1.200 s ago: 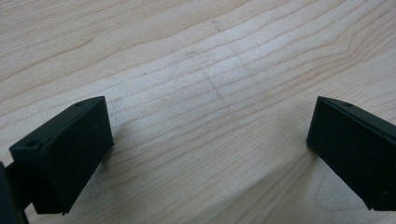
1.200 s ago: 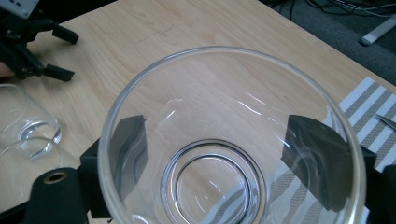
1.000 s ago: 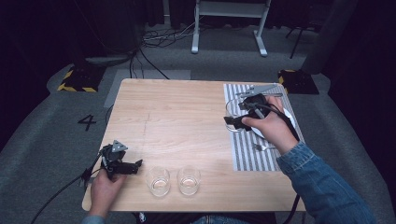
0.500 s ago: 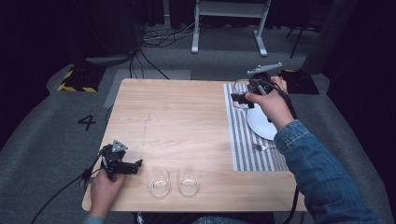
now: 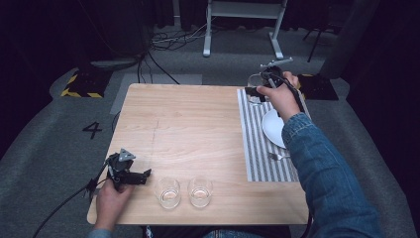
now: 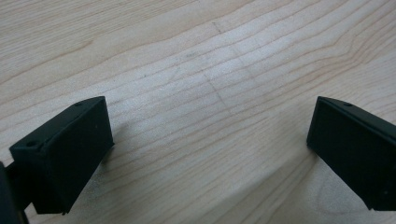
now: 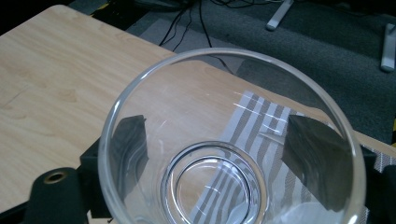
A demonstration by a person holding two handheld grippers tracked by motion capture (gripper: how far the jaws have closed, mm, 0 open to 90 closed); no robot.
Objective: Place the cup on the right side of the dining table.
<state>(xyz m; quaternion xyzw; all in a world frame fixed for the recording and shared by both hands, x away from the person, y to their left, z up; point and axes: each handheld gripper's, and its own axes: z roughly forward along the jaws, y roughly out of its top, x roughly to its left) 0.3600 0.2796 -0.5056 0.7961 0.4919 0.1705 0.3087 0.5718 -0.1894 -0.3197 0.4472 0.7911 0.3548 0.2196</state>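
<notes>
Over at two o'clock on the desk (image 5: 198, 124), the person's right hand (image 5: 278, 94) holds the right gripper (image 5: 257, 92) above the far end of a striped placemat (image 5: 255, 139). Its fingers (image 7: 130, 135) sit on either side of a clear glass (image 7: 231, 140), closed against its wall, and the glass looks lifted off the mat. Through the glass the mat's stripes show below.

A white plate (image 5: 272, 126) lies on the mat just behind the denim sleeve (image 5: 317, 168), with a fork (image 5: 277, 156) near its six o'clock side.

At eight o'clock, the left hand (image 5: 111, 201) rests the left gripper (image 5: 130, 174) near the desk's edge. Its fingers (image 6: 70, 149) are spread wide with nothing but bare wood between them.

Two more empty glasses, one (image 5: 168, 192) beside the other (image 5: 200, 191), stand at six o'clock, just right of that gripper.
</notes>
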